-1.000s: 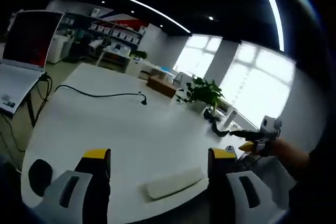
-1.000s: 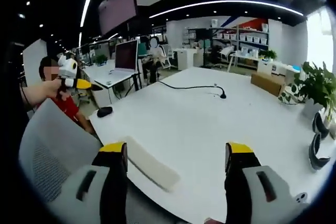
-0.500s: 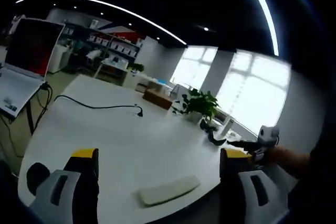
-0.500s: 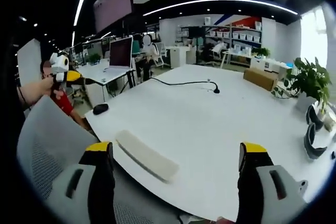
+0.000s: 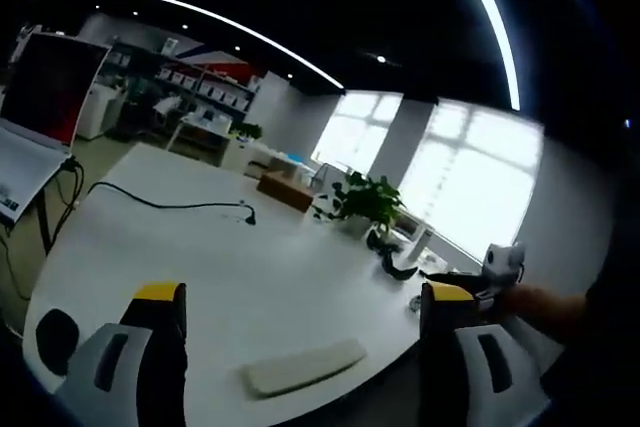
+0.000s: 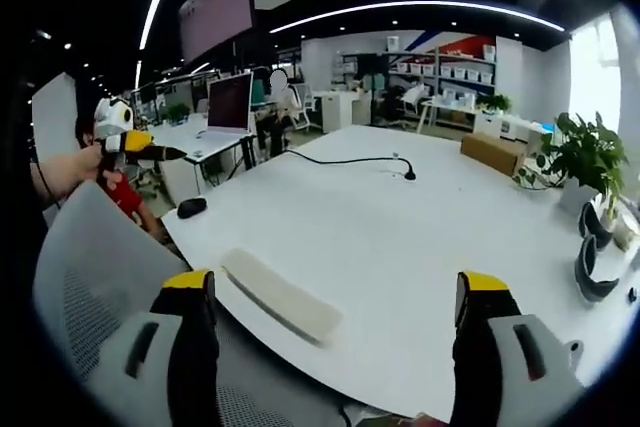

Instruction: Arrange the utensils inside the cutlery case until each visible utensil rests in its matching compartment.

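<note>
In the left gripper view, a dark mouse (image 5: 56,339) sits at the near left corner of the white table (image 5: 220,257), close to the edge. The left gripper (image 5: 297,312) rises from the bottom with its yellow-tipped jaws spread wide and nothing between them. Between the jaws lies a pale oblong wrist rest (image 5: 306,367), just inside the table's near edge. Beyond it the tabletop is bare up to a black cable (image 5: 165,204) running across the far part. Farther right stand a brown box (image 5: 286,190), a potted plant (image 5: 366,203) and dark curved objects (image 5: 391,263) near the right edge. At the far right, a hand holds the other gripper over that edge.

In the right gripper view, a grey mesh chair back (image 6: 85,267) fills the lower left, just off the table's near edge. The right gripper (image 6: 335,297) also stands wide open and empty. The wrist rest lies diagonally inside the left jaw, the mouse beyond it by the left edge. The middle of the table is open.

No cutlery case or utensils can be made out in either view.
</note>
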